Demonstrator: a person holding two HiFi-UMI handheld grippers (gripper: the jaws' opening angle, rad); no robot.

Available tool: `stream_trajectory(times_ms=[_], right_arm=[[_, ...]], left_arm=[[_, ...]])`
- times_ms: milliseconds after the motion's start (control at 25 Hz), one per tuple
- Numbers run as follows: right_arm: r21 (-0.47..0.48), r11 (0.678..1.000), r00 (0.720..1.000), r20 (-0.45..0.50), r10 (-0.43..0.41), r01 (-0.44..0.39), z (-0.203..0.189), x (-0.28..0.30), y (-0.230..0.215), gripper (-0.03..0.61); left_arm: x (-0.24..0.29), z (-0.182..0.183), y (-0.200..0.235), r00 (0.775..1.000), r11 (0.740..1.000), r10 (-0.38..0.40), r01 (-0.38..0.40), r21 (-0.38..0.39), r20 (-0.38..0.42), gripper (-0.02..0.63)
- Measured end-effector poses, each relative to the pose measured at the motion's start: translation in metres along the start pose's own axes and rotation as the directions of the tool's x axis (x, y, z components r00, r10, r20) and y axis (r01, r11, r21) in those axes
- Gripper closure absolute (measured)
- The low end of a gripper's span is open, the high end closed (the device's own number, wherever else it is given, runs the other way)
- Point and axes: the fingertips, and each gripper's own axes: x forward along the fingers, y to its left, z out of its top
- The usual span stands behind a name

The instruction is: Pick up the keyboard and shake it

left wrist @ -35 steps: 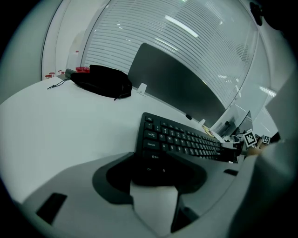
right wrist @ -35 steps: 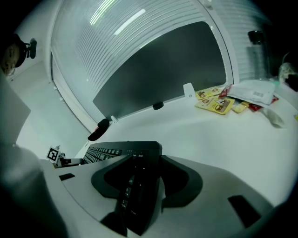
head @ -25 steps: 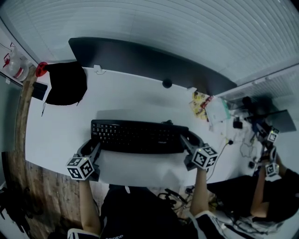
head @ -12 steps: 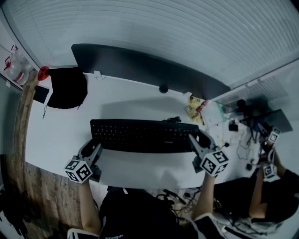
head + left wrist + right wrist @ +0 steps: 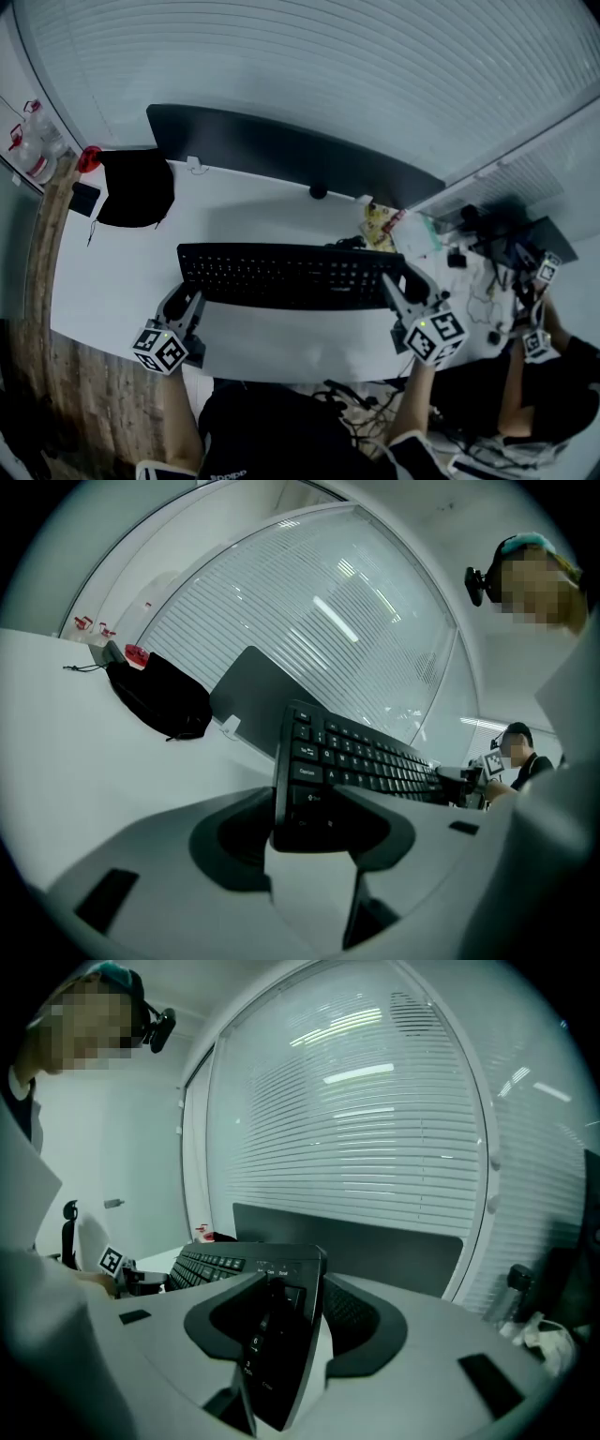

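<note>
A long black keyboard (image 5: 286, 275) hangs above the white desk (image 5: 112, 272), held at both ends. My left gripper (image 5: 186, 305) is shut on its left end; in the left gripper view the keyboard (image 5: 347, 761) stands on edge between the jaws of that gripper (image 5: 309, 822). My right gripper (image 5: 401, 286) is shut on the right end, and in the right gripper view the keyboard (image 5: 281, 1335) is clamped in that gripper (image 5: 291, 1321), tilted on its edge.
A dark monitor (image 5: 272, 141) stands along the desk's back edge. A black bag (image 5: 134, 187) lies at the back left. Snack packets (image 5: 380, 220) and cables (image 5: 469, 272) clutter the right end. Another person with marker cubes (image 5: 539, 309) sits at the far right.
The keyboard has shifted to the right with both grippers, and the right gripper has moved right and a little lower. Both grips are unchanged.
</note>
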Motion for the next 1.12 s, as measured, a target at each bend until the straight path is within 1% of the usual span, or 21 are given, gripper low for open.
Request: stream_trajectory(times_ms=[160, 440, 640, 800, 880, 1000, 1120], right_arm=[[-0.012, 1.000, 1.000, 0.022, -0.016, 0.016, 0.010, -0.006, -0.006, 0.397], [-0.071, 0.995, 0.993, 0.103, -0.060, 0.068, 0.053, -0.031, -0.018, 0.397], [-0.099, 0.991, 0.987, 0.139, -0.077, 0.091, 0.075, -0.049, -0.007, 0.397], [-0.101, 0.991, 0.986, 0.152, -0.068, 0.084, 0.079, -0.067, 0.000, 0.397], [-0.105, 0.991, 0.986, 0.154, -0.067, 0.084, 0.078, -0.062, -0.002, 0.397], [-0.094, 0.992, 0.986, 0.152, -0.074, 0.089, 0.080, -0.048, -0.003, 0.397], [-0.095, 0.993, 0.988, 0.144, -0.052, 0.066, 0.074, -0.056, 0.006, 0.397]], left_arm=[[0.010, 0.009, -0.006, 1.000, 1.000, -0.015, 0.015, 0.013, 0.020, 0.414], [0.029, 0.043, -0.034, 0.992, 0.995, -0.084, 0.079, 0.054, 0.091, 0.414], [0.025, 0.060, -0.045, 0.985, 0.991, -0.124, 0.117, 0.065, 0.116, 0.414], [0.010, 0.067, -0.056, 0.984, 0.989, -0.134, 0.125, 0.082, 0.121, 0.414], [0.013, 0.066, -0.052, 0.984, 0.988, -0.137, 0.128, 0.083, 0.113, 0.416], [0.018, 0.065, -0.045, 0.988, 0.991, -0.123, 0.117, 0.072, 0.090, 0.416], [0.008, 0.058, -0.045, 0.990, 0.992, -0.123, 0.120, 0.050, 0.071, 0.416]])
